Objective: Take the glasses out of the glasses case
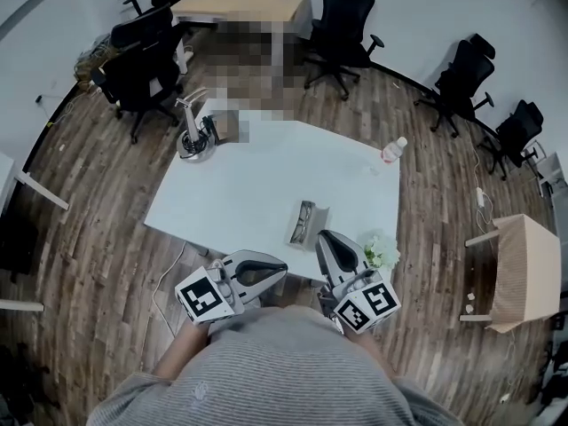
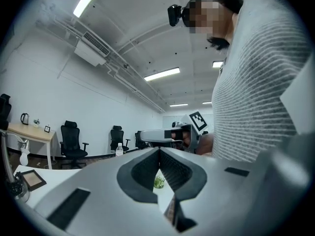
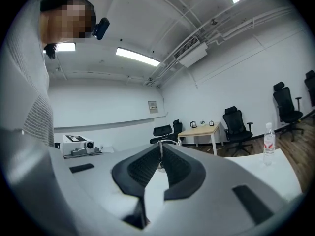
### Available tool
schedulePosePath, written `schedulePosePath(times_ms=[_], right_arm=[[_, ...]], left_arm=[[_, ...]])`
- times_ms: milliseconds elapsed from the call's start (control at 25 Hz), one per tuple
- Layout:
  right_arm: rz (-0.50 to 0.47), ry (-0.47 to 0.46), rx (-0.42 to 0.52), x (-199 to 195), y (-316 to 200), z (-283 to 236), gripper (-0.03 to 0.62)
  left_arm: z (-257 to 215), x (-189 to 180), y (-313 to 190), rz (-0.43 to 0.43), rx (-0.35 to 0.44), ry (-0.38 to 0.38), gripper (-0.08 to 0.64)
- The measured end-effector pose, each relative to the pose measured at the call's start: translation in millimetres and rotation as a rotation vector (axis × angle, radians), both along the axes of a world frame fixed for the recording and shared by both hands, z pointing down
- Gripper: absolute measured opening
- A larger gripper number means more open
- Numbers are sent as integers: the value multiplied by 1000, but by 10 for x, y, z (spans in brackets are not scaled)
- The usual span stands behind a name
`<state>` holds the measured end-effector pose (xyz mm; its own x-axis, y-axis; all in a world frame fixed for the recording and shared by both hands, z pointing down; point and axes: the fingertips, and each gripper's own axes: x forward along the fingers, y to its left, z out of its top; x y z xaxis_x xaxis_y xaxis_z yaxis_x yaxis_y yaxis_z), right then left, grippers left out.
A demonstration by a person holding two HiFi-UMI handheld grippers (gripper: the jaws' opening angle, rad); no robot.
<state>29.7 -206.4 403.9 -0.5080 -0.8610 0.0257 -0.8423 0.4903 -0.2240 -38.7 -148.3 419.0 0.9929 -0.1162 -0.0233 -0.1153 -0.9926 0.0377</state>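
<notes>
An open grey glasses case (image 1: 307,223) lies near the front edge of the white table (image 1: 257,180), with dark-framed glasses (image 1: 303,220) inside it. My left gripper (image 1: 282,272) hovers at the table's front edge, left of and below the case, jaws shut and empty; its tips meet in the left gripper view (image 2: 159,150). My right gripper (image 1: 325,237) sits just right of the case's near end, pointing up-left, also shut with nothing held; its tips meet in the right gripper view (image 3: 161,144). Neither gripper view shows the case.
A small green plant (image 1: 382,253) stands at the table's front right corner, close to my right gripper. A water bottle (image 1: 393,150) is at the far right edge, a lamp-like stand (image 1: 193,137) at the far left corner. Black office chairs (image 1: 140,65) ring the room.
</notes>
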Motion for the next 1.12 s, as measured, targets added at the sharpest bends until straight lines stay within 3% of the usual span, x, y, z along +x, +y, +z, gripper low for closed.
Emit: schedulePosePath(times_ms=[480, 920, 1120], right_arm=[[121, 0, -27, 290, -21, 102, 17], [227, -16, -22, 636, 123, 117, 17], [257, -14, -17, 703, 177, 94, 17]], left_arm=[[86, 196, -250, 108, 146, -84, 14], [257, 521, -437, 276, 203, -152, 17], [379, 645, -561, 327, 245, -228, 98]])
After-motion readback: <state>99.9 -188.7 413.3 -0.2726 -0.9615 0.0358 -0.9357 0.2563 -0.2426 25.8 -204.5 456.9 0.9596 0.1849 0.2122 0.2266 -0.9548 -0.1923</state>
